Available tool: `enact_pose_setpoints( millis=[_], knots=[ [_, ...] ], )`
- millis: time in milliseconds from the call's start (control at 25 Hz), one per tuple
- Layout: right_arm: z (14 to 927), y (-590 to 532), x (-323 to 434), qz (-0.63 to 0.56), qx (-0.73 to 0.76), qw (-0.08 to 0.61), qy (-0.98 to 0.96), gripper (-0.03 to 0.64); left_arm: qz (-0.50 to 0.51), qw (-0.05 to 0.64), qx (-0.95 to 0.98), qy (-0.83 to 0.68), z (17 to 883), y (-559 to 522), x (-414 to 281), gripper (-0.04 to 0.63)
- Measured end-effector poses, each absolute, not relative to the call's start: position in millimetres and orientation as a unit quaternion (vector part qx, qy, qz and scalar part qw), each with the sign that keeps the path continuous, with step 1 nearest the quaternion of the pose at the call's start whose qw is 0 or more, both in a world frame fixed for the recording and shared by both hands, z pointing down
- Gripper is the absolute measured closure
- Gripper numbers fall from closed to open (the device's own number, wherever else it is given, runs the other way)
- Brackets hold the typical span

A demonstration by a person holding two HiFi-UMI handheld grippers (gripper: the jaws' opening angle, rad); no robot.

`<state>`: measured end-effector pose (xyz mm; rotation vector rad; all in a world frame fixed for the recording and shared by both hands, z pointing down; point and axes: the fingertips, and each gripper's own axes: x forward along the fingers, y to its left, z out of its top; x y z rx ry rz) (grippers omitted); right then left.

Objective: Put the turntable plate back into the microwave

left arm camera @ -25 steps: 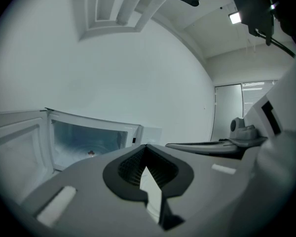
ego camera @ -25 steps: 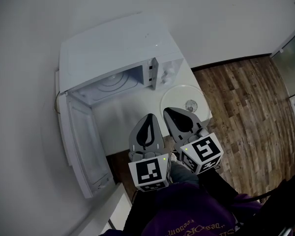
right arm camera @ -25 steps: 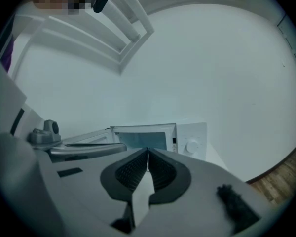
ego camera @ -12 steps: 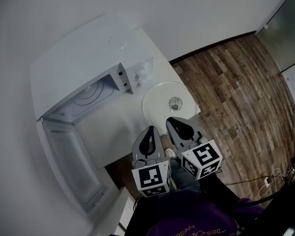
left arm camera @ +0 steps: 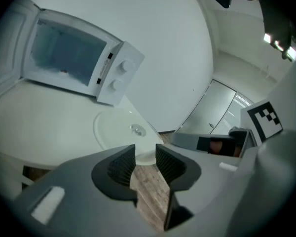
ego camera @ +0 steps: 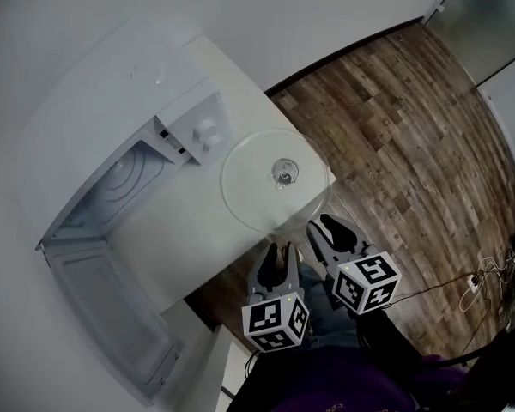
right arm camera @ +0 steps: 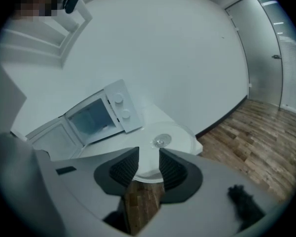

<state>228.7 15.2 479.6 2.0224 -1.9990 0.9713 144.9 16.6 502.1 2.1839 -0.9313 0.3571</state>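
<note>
Closing in on the plate [ego camera: 256, 194] now. It lies flat at the surface's [ego camera: 189, 247] corner, right beside the microwave's [ego camera: 103, 118] control panel, and its near rim seems to poke out past the edge over the wood floor [ego camera: 395, 118]. The microwave sits along the far edge with its door [ego camera: 112, 333] swung wide, and the cavity looks bare, so the plate isn't home yet.

Both claws are at the near edge. The left claw [ego camera: 280, 251] points at the rim and its jaws are opening, about half apart. Its own view shows only the rim and floor beyond the pads, nothing between them. The right claw [ego camera: 328, 227], just beside it, is opening too, to about the same gap, also with nothing in it. The rim lies just ahead of its tips.

This looks like the reach before the pick-up. Next, I reckon, each claw needs to slide forward until the rim sits between its pads, then close on it. The overhang should make that easier. Glass is slick, though, so the two grips want to be even and level before any lift towards the cavity.

A second ago both claws had their jaws together and sat well short of the plate. Since then they've dropped in towards the rim and parted, and the plate now sits nearer the middle of the head view.
</note>
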Motion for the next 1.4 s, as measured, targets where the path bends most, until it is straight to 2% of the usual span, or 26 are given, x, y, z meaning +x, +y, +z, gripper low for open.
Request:
enact_pose_setpoints(
  millis=[160, 320, 440, 560, 720, 1200, 1400],
  knots=[
    [509, 33, 250, 0.364, 0.677, 0.065, -0.637, 0.452, 0.145, 0.417, 0.828, -0.345, 537, 36, 157, 0.444],
    [537, 36, 259, 0.413, 0.656, 0.040, -0.630, 0.436, 0.157, 0.448, 0.811, -0.343, 568, 42, 161, 0.437],
    [552, 31, 261, 0.455, 0.634, -0.001, -0.625, 0.435, 0.130, 0.488, 0.794, -0.338, 574, 38, 168, 0.432],
    [569, 26, 263, 0.516, 0.603, -0.066, -0.604, 0.426, 0.102, 0.533, 0.785, -0.299, 575, 43, 186, 0.395],
    [580, 16, 264, 0.564, 0.563, -0.118, -0.593, 0.426, 0.074, 0.560, 0.762, -0.318, 580, 35, 182, 0.393],
    [586, -3, 239, 0.584, 0.499, -0.088, -0.634, 0.434, -0.001, 0.600, 0.707, -0.374, 589, 6, 179, 0.395],
    [578, -7, 238, 0.586, 0.467, -0.092, -0.656, 0.506, -0.016, 0.611, 0.690, -0.388, 594, 5, 176, 0.394]
  ],
)
